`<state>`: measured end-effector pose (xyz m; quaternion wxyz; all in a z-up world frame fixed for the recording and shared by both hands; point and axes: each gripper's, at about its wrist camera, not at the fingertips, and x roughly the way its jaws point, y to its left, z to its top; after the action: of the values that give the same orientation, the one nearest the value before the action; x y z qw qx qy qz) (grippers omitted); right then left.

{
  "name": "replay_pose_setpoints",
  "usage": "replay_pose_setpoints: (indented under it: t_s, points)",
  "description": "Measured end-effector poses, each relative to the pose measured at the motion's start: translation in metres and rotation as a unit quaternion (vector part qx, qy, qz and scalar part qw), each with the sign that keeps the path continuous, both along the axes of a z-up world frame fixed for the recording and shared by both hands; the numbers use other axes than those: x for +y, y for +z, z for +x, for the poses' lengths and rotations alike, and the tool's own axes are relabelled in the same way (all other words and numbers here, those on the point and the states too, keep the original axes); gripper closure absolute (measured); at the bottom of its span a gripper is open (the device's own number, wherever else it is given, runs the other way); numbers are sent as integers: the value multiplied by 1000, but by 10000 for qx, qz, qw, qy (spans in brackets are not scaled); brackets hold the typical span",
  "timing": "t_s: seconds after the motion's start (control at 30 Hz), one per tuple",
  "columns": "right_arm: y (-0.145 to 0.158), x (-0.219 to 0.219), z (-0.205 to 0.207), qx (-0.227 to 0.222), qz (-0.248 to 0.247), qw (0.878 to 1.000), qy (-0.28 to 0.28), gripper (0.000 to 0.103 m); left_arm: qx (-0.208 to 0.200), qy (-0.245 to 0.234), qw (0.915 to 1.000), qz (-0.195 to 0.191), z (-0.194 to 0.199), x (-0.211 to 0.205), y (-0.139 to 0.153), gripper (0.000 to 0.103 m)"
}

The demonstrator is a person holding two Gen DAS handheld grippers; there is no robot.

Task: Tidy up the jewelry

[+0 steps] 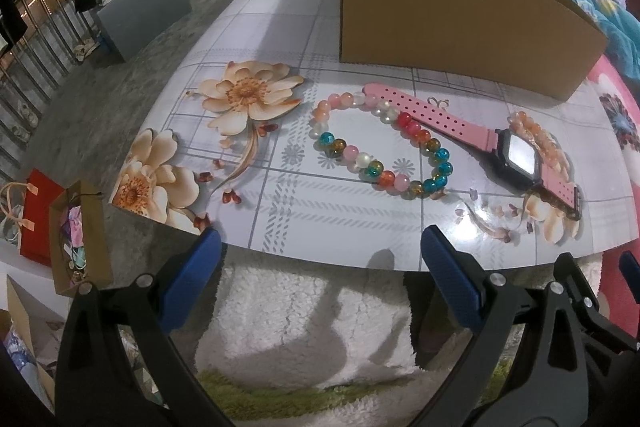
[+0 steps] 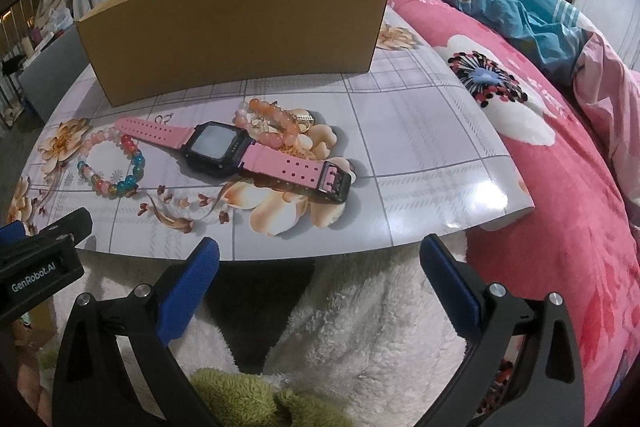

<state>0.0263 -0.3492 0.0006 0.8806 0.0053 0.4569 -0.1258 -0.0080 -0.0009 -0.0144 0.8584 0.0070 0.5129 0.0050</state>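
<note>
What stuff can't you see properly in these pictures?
- Inside of the cardboard box: both wrist views look at its tall front wall, which hides whatever is in it.
- Gold pieces beside the orange bead bracelet: too small and tangled in the right wrist view to name; in the left wrist view the pink watch mostly covers them.
- Watch screen: only glare, no reading.
- Small clasp-like thing behind the strap: too tiny.

Cardboard box [image 2: 236,39] walls off board's [image 2: 420,155] far edge
</note>
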Motion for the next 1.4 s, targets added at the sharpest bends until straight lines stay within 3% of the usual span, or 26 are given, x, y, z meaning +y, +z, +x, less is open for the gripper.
replay_pose_setpoints:
  t_s: [1.13, 1.3, 1.4]
  points:
    - [3, 3, 0, -37, -113, 9999, 83, 5, -27, 57, 9999, 144, 7, 8, 1, 7]
    - [9, 0, -3, -255, -279, 9992, 97, 5, -233, 126, 9993, 267, 14, 14, 2, 7]
    - [15, -2, -4, -494, -508, 9966, 412, 5, -401, 172, 9986, 308, 19, 21, 6, 7]
